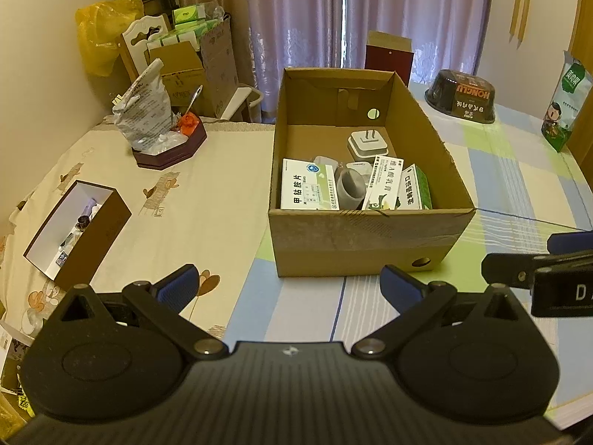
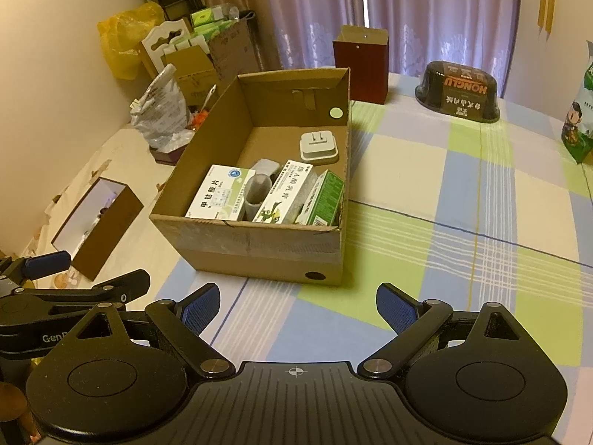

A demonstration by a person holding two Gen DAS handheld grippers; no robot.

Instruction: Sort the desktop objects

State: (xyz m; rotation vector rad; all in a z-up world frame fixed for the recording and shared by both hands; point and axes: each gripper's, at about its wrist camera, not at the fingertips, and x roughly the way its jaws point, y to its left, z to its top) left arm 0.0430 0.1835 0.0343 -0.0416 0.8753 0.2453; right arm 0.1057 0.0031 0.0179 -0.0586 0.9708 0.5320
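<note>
An open cardboard box (image 1: 363,237) (image 2: 259,248) stands on the table ahead of both grippers. Inside lie a white medicine box (image 1: 305,189) (image 2: 218,194), a grey tube (image 1: 350,185) (image 2: 255,193), a white-and-green medicine box (image 1: 385,181) (image 2: 287,193), a green box (image 1: 417,189) (image 2: 326,198) and a white plug adapter (image 1: 368,144) (image 2: 318,146). My left gripper (image 1: 292,289) hangs open just short of the box's front wall, with nothing between its fingers. Low over the checked cloth, my right gripper (image 2: 298,309) is also open and holds nothing.
A brown open box (image 1: 79,231) (image 2: 98,228) with small items lies at the left. Behind it a dark hexagonal tray (image 1: 174,154) holds a foil bag. A dark red bag (image 2: 361,68), a black bowl pack (image 2: 457,91) and a green snack bag (image 1: 563,107) stand farther back.
</note>
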